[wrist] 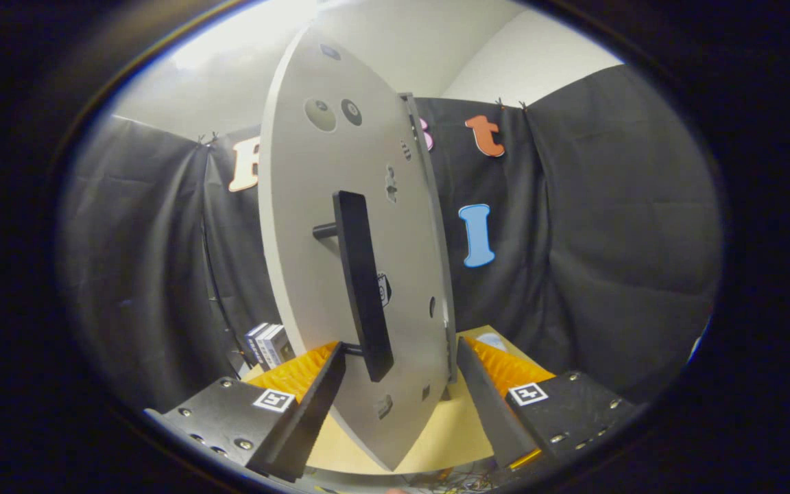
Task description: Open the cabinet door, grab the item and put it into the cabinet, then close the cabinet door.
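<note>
Two fingers of the gripper (402, 384) stand spread wide, straddling the edge of the cabinet door (340, 226) and pinching nothing. The door — a flat, matte grey panel with drilled holes — sits swung open, its slim dark bar handle (362, 281) standing off on short posts. Judging by this, the swing goes best with steady sideways pressure on the panel. Small boxes (266, 343), perhaps the item, rest beyond on the pale worktop (450, 429).
</note>
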Demonstrator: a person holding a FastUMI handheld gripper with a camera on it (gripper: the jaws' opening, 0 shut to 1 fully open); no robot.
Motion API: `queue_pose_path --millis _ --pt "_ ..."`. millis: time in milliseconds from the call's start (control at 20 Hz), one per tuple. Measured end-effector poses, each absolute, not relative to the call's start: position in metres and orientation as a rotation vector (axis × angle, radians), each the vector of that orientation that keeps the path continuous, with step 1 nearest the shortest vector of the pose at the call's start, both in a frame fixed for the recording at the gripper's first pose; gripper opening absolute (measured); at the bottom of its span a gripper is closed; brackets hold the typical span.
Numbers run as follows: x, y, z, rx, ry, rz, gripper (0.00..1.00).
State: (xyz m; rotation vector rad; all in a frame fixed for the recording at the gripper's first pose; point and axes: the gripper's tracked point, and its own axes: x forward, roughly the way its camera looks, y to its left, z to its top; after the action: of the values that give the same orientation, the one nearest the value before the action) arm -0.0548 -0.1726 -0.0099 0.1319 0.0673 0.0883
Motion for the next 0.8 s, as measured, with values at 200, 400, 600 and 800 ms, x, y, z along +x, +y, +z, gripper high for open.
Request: queue_pose_path --millis 200,400,600,800 --pt "-0.039 -0.137 -0.011 0.127 0.071 0.131 0.98" --pt "-0.017 -0.098 -0.013 0.111 0.084 0.186 1.0" --pt "0.009 -0.064 -0.012 0.086 0.071 0.213 1.0" --pt "0.034 -0.032 -0.014 0.063 0.069 0.222 1.0"
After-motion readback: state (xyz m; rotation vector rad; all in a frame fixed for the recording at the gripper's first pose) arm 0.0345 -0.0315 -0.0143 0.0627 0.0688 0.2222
